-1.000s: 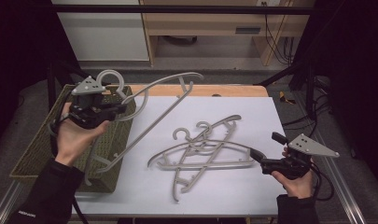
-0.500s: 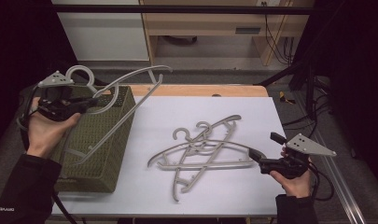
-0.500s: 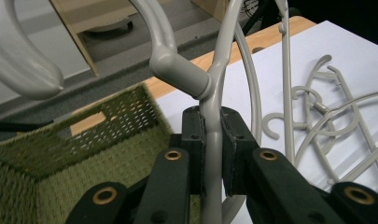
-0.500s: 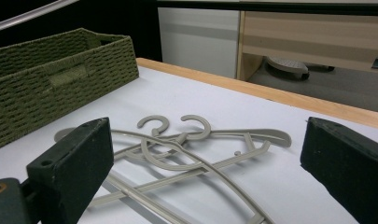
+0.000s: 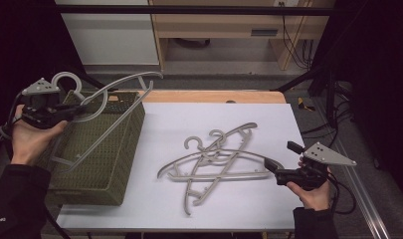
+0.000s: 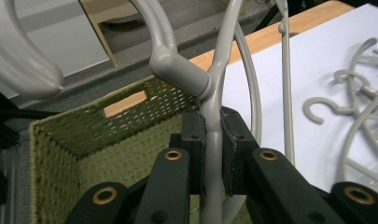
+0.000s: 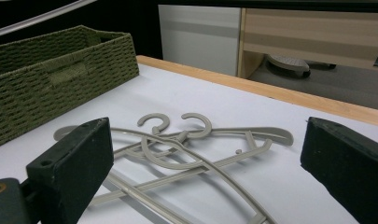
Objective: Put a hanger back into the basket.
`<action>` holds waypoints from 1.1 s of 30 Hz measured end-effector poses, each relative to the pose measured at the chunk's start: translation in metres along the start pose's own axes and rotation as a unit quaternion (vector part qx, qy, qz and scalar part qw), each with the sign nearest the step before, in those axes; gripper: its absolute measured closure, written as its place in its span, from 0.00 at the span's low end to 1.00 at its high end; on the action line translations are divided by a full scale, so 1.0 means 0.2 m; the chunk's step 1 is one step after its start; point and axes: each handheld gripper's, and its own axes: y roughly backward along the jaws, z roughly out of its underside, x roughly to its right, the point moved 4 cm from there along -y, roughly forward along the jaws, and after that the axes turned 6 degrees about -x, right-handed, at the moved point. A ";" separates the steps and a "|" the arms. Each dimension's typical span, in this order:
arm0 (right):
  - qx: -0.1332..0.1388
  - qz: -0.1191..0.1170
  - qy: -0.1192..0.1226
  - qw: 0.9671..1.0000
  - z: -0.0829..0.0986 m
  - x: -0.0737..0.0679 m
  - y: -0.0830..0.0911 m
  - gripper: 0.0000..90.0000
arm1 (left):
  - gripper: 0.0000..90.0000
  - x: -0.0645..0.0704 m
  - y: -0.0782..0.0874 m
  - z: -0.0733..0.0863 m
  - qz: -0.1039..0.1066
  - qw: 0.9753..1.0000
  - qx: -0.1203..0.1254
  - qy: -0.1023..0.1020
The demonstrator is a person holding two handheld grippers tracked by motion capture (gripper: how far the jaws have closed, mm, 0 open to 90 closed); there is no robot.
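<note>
Grey plastic hanger [image 5: 107, 107] held up in the air over the green woven basket [image 5: 97, 164], tilted, hook end toward the person's left hand, long arms running out over the basket toward its far right corner. Left claw [image 5: 72, 110] is clamped on it: in the left gripper view the hanger's neck [image 6: 211, 154] sits squeezed between the two black pads, just below the joint where the hook [image 6: 28, 56] curves off to the upper left, and the hanger arms rise beyond the pads. Basket interior lies directly beneath the claw in that view.

Basket stands at the left edge of the white surface [image 5: 268, 124], partly off it.

Pile of grey hangers [image 5: 214, 159] lies flat mid-surface, several crossed over each other, hooks pointing toward the far side. Well apart from the held hanger, right of the basket.

Right claw [image 5: 267, 163] sits low at the near right side of the surface, just beside the right end of the pile, not touching it as far as visible. Its jaws are spread wide with nothing between them; the right gripper view looks across the pile [image 7: 186, 144] through the gap, basket [image 7: 56, 70] at far left. Right hand [image 5: 316, 191] grips the handle from below.
</note>
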 end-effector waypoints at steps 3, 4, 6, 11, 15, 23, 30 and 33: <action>-0.001 0.000 0.001 1.000 0.00 0.00 0.00 0.03 | 0.90 -0.04 -0.01 0.03 -0.004 1.000 -0.001 0.003; 0.000 0.000 0.001 1.000 0.00 0.00 0.00 0.03 | 0.90 -0.06 -0.01 0.04 -0.004 1.000 -0.002 0.006; 0.000 0.000 0.001 1.000 0.00 0.01 0.00 0.03 | 0.90 -0.09 -0.02 0.05 -0.006 1.000 -0.002 0.006; -0.002 0.002 -0.002 1.000 0.00 0.01 -0.01 0.03 | 0.90 -0.15 -0.03 0.11 -0.014 1.000 -0.002 0.004; -0.003 0.002 -0.001 1.000 0.00 0.01 -0.01 0.03 | 0.90 -0.19 -0.05 0.16 -0.020 1.000 -0.002 0.011; -0.005 0.002 0.000 1.000 0.00 0.00 -0.02 0.03 | 0.90 -0.24 -0.09 0.19 -0.038 0.999 -0.020 0.008; -0.009 0.004 -0.001 1.000 0.01 0.01 -0.03 0.03 | 0.91 -0.25 -0.10 0.13 -0.056 0.998 -0.027 -0.013; -0.008 0.004 0.000 1.000 0.01 0.01 -0.02 0.03 | 0.90 -0.27 -0.10 0.14 -0.068 0.997 -0.026 -0.018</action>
